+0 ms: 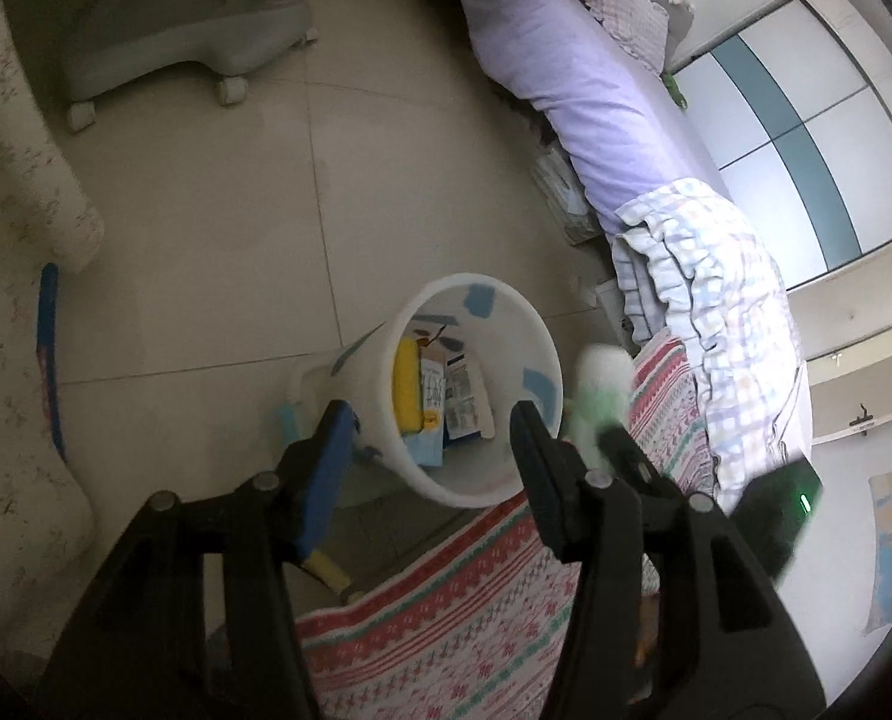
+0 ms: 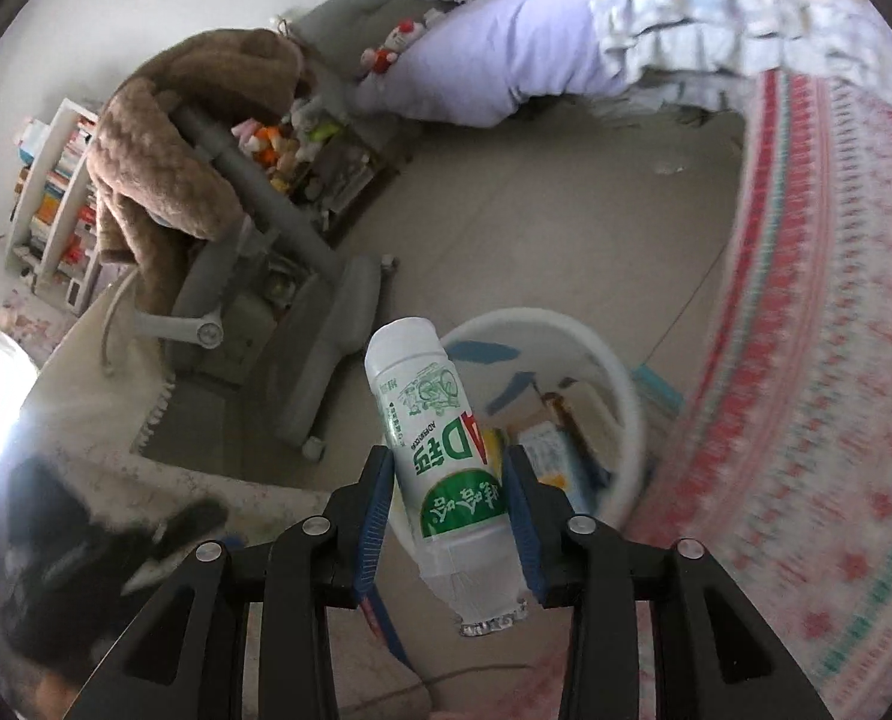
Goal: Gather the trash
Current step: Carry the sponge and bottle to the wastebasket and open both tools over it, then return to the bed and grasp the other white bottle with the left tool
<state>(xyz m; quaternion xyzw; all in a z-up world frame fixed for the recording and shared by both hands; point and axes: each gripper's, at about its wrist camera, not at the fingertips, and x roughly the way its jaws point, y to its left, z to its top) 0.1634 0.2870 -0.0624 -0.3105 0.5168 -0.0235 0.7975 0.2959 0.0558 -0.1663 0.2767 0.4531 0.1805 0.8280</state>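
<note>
The right gripper (image 2: pixel 448 480) is clamped on a white plastic drink bottle with a green label (image 2: pixel 446 450), held between the blue pads. The bottle's long axis runs along the fingers, its base forward and its foil-sealed mouth back toward the handle. The round white plastic bin (image 2: pixel 619 372), already holding cartons, lies just ahead and slightly right, so the right hand is judged nearer to dropping. The left gripper (image 1: pixel 431 438) is held open and empty above the same bin (image 1: pixel 535 336).

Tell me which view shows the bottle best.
The right wrist view: the bottle sits sharp and close between the right gripper pads, label readable. The left wrist view shows it only as a white-green blur beside the bin.
</note>
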